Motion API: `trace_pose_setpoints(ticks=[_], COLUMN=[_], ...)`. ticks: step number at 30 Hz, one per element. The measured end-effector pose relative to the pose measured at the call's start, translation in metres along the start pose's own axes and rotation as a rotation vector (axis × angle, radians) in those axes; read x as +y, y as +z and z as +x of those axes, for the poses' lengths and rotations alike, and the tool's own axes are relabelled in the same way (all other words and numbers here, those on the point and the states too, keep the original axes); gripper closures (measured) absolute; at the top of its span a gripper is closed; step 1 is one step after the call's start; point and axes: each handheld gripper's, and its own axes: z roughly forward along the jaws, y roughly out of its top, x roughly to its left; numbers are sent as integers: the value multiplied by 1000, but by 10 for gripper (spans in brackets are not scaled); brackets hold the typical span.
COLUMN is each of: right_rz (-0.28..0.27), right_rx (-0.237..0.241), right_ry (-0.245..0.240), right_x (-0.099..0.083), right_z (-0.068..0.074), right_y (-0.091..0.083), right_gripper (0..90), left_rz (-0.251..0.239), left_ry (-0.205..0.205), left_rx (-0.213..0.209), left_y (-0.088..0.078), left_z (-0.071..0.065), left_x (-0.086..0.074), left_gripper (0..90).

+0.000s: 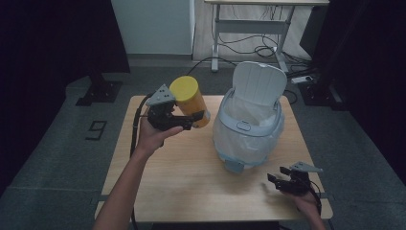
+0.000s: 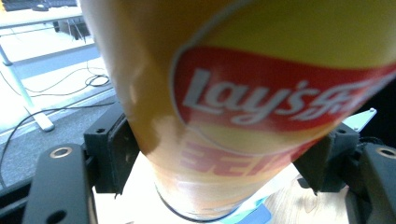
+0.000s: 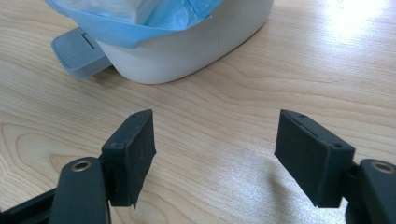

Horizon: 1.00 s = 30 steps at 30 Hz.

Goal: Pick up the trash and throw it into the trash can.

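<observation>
The left tool (image 1: 184, 120) is clamped on a yellow crisp can (image 1: 190, 99) — held tilted in the air, to the left of the white pedal bin (image 1: 246, 127) and near its open rim. The bin's lid stands up, a liner inside. The right tool (image 1: 282, 181) rests low on the worktop (image 1: 191, 177), in front of the bin and to its right — jaws apart, nothing between them.

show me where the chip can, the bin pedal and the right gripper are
chip can (image 1: 184, 89), high view, on its yellow lid.
bin pedal (image 3: 77, 51), right gripper view, on its ribbed grey top.
right gripper (image 3: 215, 154), right gripper view, midway between its open jaws.
</observation>
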Motion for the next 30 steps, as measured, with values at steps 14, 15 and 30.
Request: trace_pose_setpoints(ticks=[14,15,30], right_rz=[2,2,3], right_rx=[1,0,-2], right_ry=[0,0,0], right_x=[0,0,0], right_z=[0,0,-2], right_y=[0,0,1], right_gripper=[278,279,278], left_rz=[0,2,-2], left_ry=[10,12,7], left_rx=[-33,-35,-62], left_y=[9,10,28], left_z=[-6,-7,-10], left_x=[13,13,26], left_gripper=[238,238,238])
